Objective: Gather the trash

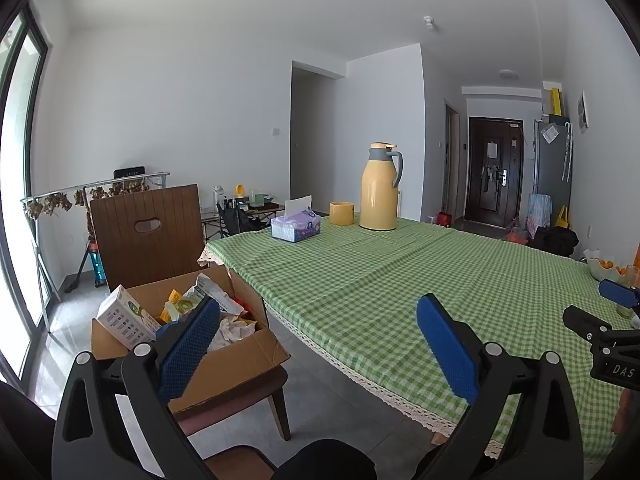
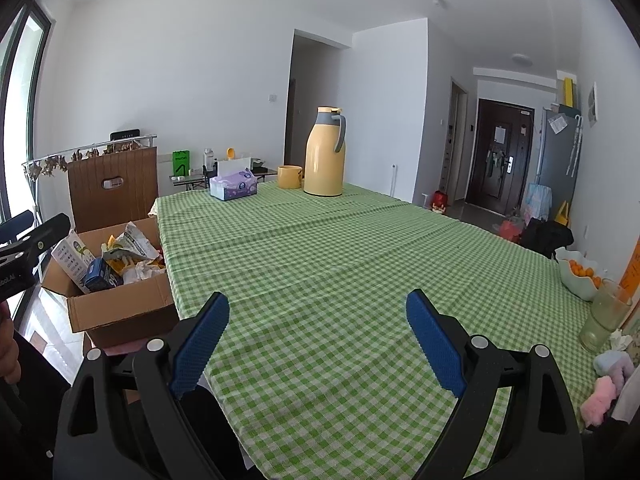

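An open cardboard box stands on a chair at the table's left end, filled with trash: a white carton, wrappers and crumpled paper. It also shows in the right wrist view. My left gripper is open and empty, its left finger in front of the box, its right finger over the table's corner. My right gripper is open and empty above the green checked tablecloth. The right gripper's tip also shows in the left wrist view.
A yellow thermos jug, a yellow cup and a tissue box stand at the table's far end. A bowl of oranges, a glass jar and pink fluffy things are at the right edge. A brown chair back rises behind the box.
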Action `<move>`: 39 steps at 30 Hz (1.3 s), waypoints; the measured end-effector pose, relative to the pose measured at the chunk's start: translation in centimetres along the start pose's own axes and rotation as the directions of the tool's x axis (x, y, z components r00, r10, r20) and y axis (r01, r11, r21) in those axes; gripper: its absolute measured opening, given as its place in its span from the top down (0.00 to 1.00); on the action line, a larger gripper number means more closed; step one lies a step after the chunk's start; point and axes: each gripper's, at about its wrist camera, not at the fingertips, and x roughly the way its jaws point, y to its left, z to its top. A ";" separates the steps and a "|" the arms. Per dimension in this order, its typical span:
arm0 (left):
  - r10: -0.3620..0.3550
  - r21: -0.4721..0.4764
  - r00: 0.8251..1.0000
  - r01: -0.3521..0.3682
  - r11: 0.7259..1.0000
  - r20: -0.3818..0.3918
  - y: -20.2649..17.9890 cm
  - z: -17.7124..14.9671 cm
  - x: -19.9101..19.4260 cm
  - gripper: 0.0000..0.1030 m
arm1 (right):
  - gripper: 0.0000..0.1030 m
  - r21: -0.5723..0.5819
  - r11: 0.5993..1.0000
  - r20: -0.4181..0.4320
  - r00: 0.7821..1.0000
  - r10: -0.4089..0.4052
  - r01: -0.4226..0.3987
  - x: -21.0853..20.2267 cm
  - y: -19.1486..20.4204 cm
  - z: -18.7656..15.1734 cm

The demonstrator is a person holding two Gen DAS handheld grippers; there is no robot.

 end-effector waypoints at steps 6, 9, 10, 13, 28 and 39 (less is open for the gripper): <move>0.000 0.001 1.000 0.000 1.000 0.001 0.1 0.0 0.1 0.07 | 0.16 0.001 1.000 -0.002 1.000 -0.006 0.006 0.1 0.1 0.0; 0.002 -0.002 1.000 -0.002 1.000 0.003 0.2 -0.1 0.1 0.07 | 0.16 -0.001 1.000 -0.007 1.000 -0.003 0.003 0.1 0.1 0.0; 0.003 -0.002 1.000 -0.003 1.000 0.004 0.2 0.0 0.1 0.07 | 0.16 0.000 1.000 -0.008 1.000 -0.002 0.002 0.2 0.1 0.0; 0.014 0.003 1.000 -0.014 1.000 0.006 0.1 0.0 0.2 0.07 | 0.16 0.007 1.000 -0.009 1.000 0.001 -0.001 0.2 0.0 0.0; 0.013 -0.001 1.000 -0.013 1.000 0.002 0.0 -0.1 0.5 0.07 | 0.16 0.000 1.000 0.002 1.000 -0.001 0.001 -0.1 0.0 -0.1; 0.012 0.003 1.000 -0.012 1.000 -0.003 0.1 -0.1 0.7 0.07 | 0.16 -0.001 1.000 0.001 1.000 -0.004 0.004 0.1 0.2 -0.1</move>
